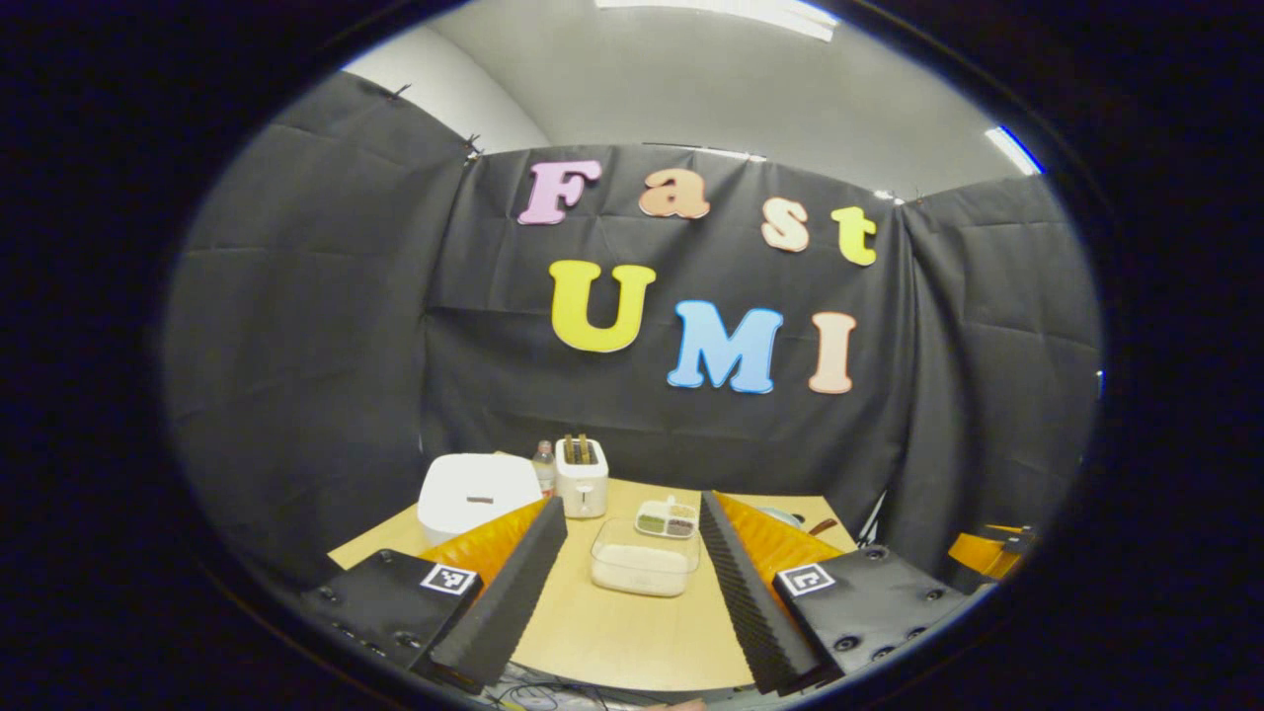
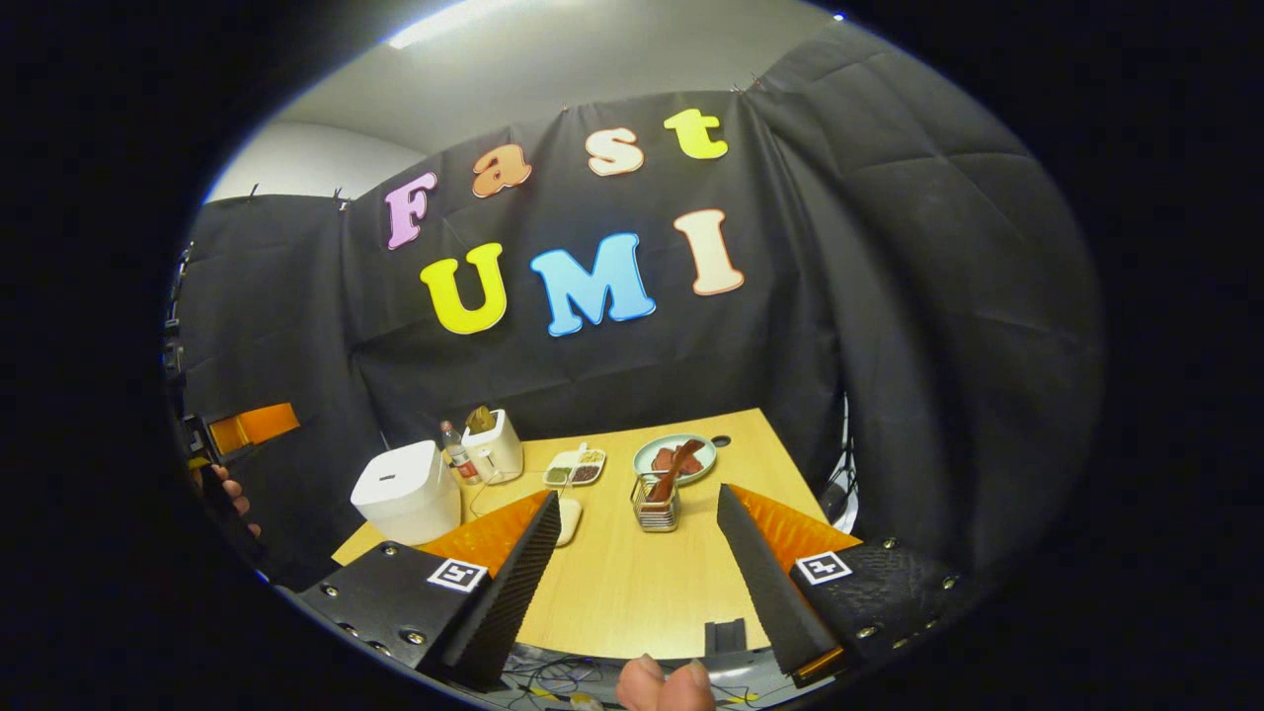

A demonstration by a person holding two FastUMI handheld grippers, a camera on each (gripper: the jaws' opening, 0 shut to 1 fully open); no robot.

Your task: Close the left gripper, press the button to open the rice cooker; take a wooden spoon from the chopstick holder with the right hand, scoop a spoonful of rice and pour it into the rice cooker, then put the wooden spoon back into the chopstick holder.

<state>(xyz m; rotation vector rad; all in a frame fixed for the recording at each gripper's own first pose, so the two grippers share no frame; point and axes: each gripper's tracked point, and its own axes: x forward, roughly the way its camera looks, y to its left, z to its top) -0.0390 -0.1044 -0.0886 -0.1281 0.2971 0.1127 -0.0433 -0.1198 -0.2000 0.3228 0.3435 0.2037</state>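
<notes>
A light wooden table (image 2: 632, 583) is carrying everything, with the white rice cooker (image 2: 407, 491) sitting lid-down at its far left corner, at about ten o'clock from the right gripper (image 2: 632, 583). In the left gripper view the same cooker (image 1: 478, 495) is lying at eleven o'clock, just beyond the left finger of the left gripper (image 1: 632, 583). Both grippers are hovering with their jaws spread wide, gripping nothing. A white toaster (image 2: 493, 444) and a small bottle (image 2: 456, 454) are standing just right of the cooker. A clear rectangular box of white rice (image 1: 644, 559) is resting between the left gripper's fingers, at twelve o'clock. Behind it, a divided dish (image 1: 668, 517) is holding green and dark grains in separate compartments. A pale green plate (image 2: 675, 457) with brown pieces is sitting near the far edge. The wire chopstick holder (image 2: 657, 509) is standing upright at twelve o'clock between the right gripper's fingers, well ahead of them. The wooden spoon (image 2: 676, 471) is leaning in it, its long axis tilting up toward one o'clock.
</notes>
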